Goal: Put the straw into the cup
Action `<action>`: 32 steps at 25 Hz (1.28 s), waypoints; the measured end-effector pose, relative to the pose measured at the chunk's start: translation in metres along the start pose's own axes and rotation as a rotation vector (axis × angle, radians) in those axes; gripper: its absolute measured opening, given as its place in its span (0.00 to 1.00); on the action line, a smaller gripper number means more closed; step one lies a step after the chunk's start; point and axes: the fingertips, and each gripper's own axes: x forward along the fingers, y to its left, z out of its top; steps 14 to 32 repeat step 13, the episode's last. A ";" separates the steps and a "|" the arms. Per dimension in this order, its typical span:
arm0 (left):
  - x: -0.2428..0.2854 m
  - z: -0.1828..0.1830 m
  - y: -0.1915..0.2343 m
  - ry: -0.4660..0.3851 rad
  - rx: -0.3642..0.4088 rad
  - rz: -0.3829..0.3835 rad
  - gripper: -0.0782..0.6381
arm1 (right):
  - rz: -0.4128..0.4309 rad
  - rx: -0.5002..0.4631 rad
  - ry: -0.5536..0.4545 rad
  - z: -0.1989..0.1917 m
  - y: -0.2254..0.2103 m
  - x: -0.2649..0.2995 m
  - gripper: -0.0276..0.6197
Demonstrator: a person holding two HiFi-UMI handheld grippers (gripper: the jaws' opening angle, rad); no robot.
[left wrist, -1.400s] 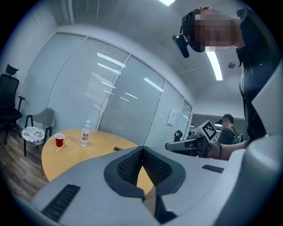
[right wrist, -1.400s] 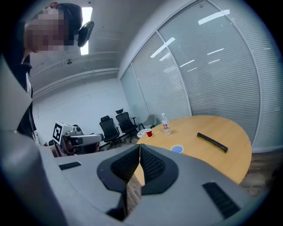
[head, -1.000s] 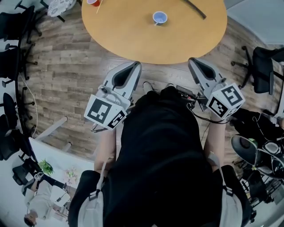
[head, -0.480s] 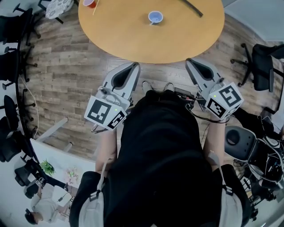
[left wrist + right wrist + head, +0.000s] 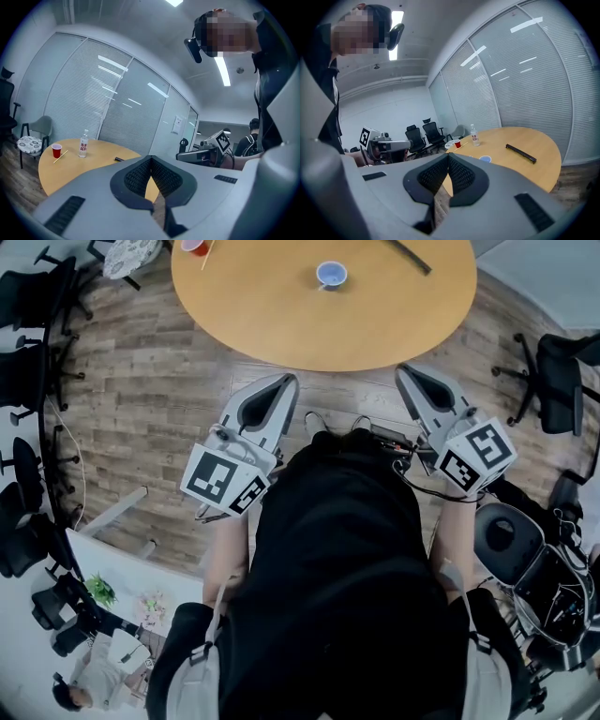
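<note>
Seen from the head view, a person in a dark top stands short of the round light-wood table (image 5: 281, 315) that fills the top of the frame, a grey two-jaw gripper in each hand. We find the left gripper (image 5: 286, 381) at centre left and the right gripper (image 5: 408, 373) at centre right, both over the plank floor just below the table's near edge and touching nothing. In each gripper's own view the ribbed black pads are pressed together at the tips with nothing between them. The small red plastic cup (image 5: 56, 150) stands upright at the far left of the table in the left gripper view, and the thin pale straw (image 5: 60, 156) lies flat on the tabletop just beside it, outside the cup. A clear water bottle with a white label (image 5: 83, 144) stands near them. We also note a small blue cup (image 5: 332, 275) near the table's middle and a long black bar (image 5: 408, 256) at upper right, well apart from the straw.
</note>
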 end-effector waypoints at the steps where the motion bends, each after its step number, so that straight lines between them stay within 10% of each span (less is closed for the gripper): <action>1: -0.001 0.000 0.000 0.001 0.000 0.001 0.13 | -0.003 0.001 -0.003 0.001 0.000 -0.001 0.07; 32: -0.018 -0.007 -0.018 0.002 0.005 0.000 0.13 | -0.020 0.005 -0.022 -0.007 0.012 -0.020 0.07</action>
